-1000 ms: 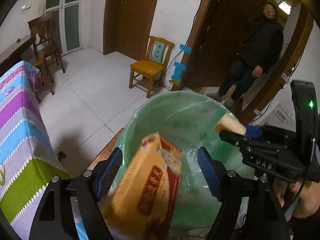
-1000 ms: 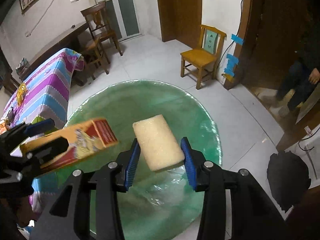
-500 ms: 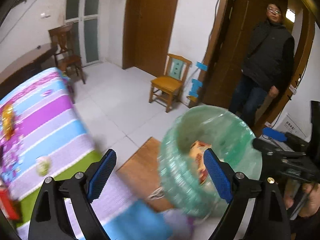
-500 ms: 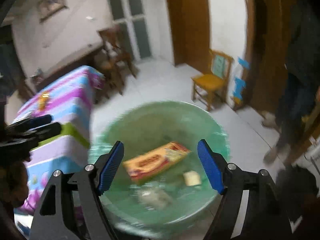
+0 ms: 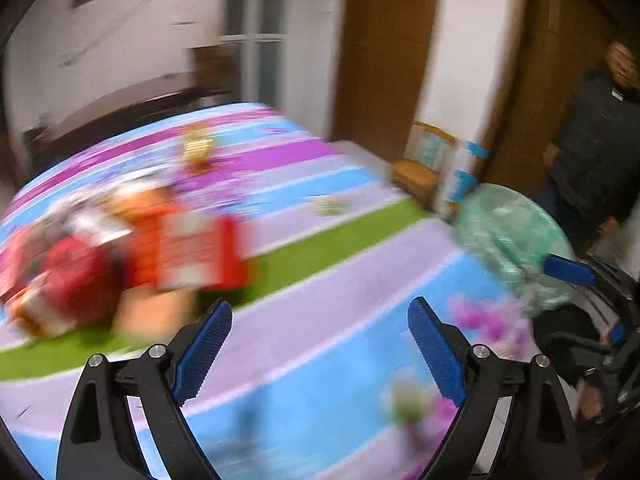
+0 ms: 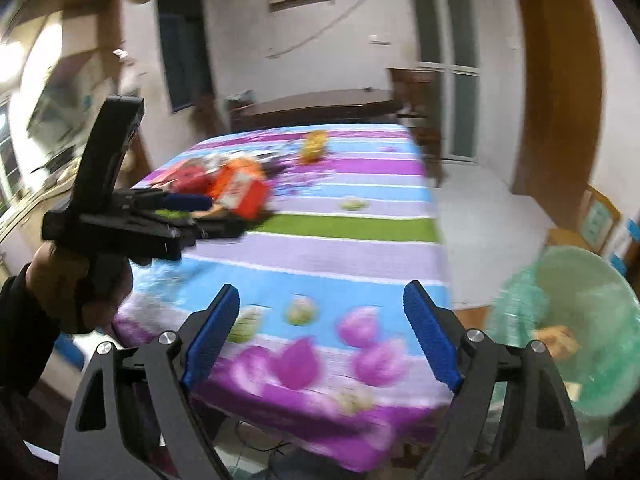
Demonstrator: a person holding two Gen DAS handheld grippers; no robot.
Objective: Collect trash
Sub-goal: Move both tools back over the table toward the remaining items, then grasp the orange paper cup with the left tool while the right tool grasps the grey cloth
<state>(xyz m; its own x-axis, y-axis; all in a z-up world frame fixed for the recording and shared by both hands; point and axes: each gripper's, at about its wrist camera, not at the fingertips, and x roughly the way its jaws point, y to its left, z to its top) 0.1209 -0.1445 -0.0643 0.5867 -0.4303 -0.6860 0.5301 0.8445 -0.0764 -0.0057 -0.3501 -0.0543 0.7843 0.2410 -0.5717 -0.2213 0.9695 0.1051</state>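
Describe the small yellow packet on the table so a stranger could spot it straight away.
Start at the table with the striped floral tablecloth and look to its far end, toward the dark wooden sideboard. The yellow packet lies there on a purple stripe, alone. It stands apart from the red and orange pile of packaging toward the left edge, and is brighter yellow than the pale crumpled scraps nearer the middle.

Both grippers are off the green-lined bin (image 6: 576, 320) and now face the striped tablecloth (image 5: 320, 300), bin shifted to the right edge of both views. Left gripper (image 5: 320, 348) no longer holds the orange box (image 6: 558, 340), which lies inside the bin. Right gripper (image 6: 322, 336) has dropped the sponge; its jaws are opening, nothing between them.
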